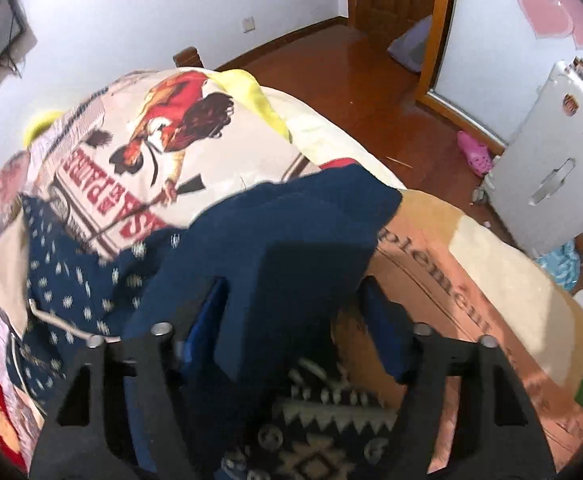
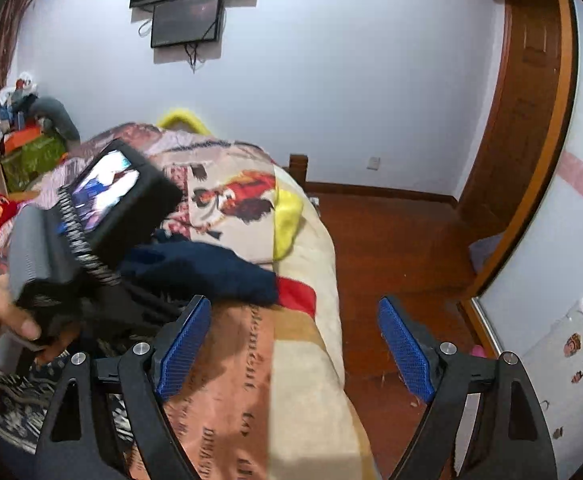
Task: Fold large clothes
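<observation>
Navy cloth of the dark blue garment [image 1: 275,240] lies bunched on the bed [image 1: 511,280] near its right edge, between the left gripper [image 1: 291,312] jaws, half open; whether they pinch it is unclear. Right gripper [image 2: 295,344] jaws gape wide, empty, above the bed's right edge.

garment [image 1: 275,216] on bed [image 1: 511,280], floor [image 1: 351,64] behind

Each hand-held gripper, left [image 1: 293,312] and right [image 2: 295,340], has black angular arms, silver round screw heads and blue ribbed pads [image 2: 405,348]; the left carries a small lit screen [image 2: 105,190].
</observation>
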### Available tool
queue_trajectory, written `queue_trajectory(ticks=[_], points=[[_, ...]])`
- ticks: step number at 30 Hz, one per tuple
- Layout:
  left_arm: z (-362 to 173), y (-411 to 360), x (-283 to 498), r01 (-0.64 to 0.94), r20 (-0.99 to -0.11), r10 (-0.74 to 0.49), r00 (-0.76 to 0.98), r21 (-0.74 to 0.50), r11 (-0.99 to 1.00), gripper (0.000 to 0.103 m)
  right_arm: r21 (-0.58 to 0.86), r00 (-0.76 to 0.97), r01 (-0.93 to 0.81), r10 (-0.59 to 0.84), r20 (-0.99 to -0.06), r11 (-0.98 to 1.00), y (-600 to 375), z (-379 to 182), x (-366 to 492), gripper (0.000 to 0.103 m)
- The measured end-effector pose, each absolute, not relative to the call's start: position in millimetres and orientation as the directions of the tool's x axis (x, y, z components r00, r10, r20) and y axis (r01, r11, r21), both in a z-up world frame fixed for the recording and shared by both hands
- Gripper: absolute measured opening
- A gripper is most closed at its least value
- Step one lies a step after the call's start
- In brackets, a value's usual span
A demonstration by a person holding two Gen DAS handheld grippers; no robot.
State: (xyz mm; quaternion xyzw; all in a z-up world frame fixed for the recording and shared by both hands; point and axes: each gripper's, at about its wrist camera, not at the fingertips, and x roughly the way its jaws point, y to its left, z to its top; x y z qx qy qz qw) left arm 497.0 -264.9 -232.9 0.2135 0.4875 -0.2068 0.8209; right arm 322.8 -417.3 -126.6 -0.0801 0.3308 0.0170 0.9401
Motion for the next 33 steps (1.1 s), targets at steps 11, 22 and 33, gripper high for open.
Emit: queue_trajectory(ticks=[11, 22, 33], points=[[-177, -216, 500, 0.474, -0.825, -0.294, 0.483, -0.036, 0.88, 0.01, -0.145, 0.767, -0.119, -0.002, -0.642, 0.982, -410, -141, 332, 0.084], [-94, -90, 456, 0.375, -0.715, -0.361, 0.599, -0.147, 0.915, 0.01, -0.059, 0.733, -0.2, 0.109, -0.671, 0.978, -377, -136, 339, 0.084], [-188, 75, 410, 0.121, -0.865, -0.202, 0.459, -0.165, 0.979, 0.01, -0.039, 0.688, -0.232, 0.136, -0.713, 0.972, -341, -147, 341, 0.084]])
